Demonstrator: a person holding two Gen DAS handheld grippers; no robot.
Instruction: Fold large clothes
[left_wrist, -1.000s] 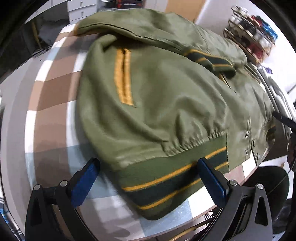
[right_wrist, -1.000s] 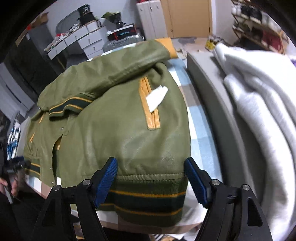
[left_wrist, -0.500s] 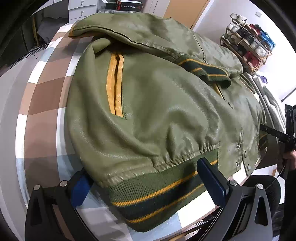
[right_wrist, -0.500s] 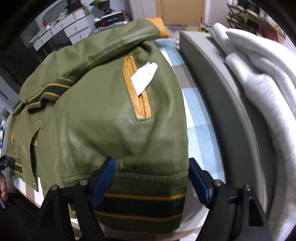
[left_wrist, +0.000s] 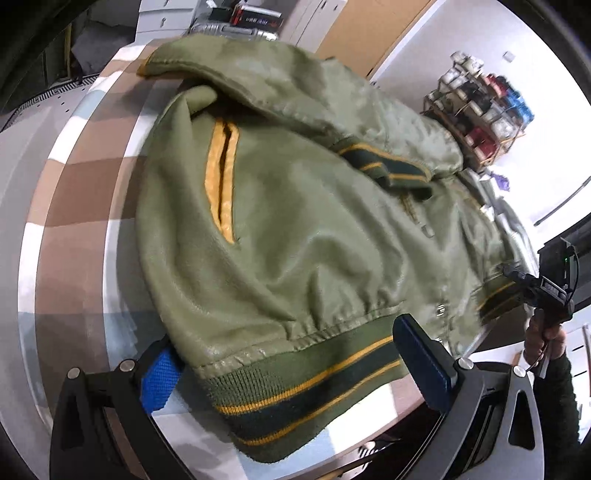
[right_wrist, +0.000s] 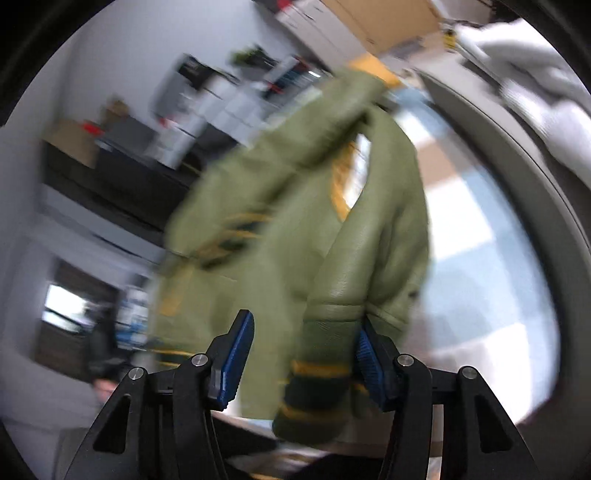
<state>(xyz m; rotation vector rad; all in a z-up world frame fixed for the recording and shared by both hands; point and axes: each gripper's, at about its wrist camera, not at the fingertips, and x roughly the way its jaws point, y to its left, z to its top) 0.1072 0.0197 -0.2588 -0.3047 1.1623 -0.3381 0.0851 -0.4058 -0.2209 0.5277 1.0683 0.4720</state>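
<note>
Fingers first: on our left gripper (left_wrist: 295, 363) the two blue-padded fingers (left_wrist: 424, 360) stand spread wide, the ribbed dark-green hem with yellow stripes (left_wrist: 306, 395) lying between them; the left pad is tucked partly under the cloth, the right pad sits beside the band, and neither presses. We see the olive-green leather-look bomber jacket (left_wrist: 295, 229) spread on the brown, white and pale-blue checked table cover (left_wrist: 70, 206), a yellow-trimmed pocket slit (left_wrist: 221, 181) on its near panel, a sleeve folded across the top.

Further right, our right gripper (right_wrist: 301, 360) has just been closing its jaws. The bunched hem (right_wrist: 317, 373) rests against the right-hand pad, while the left-hand pad stands clear of it, so the grip is not complete. This view is blurred.
</note>
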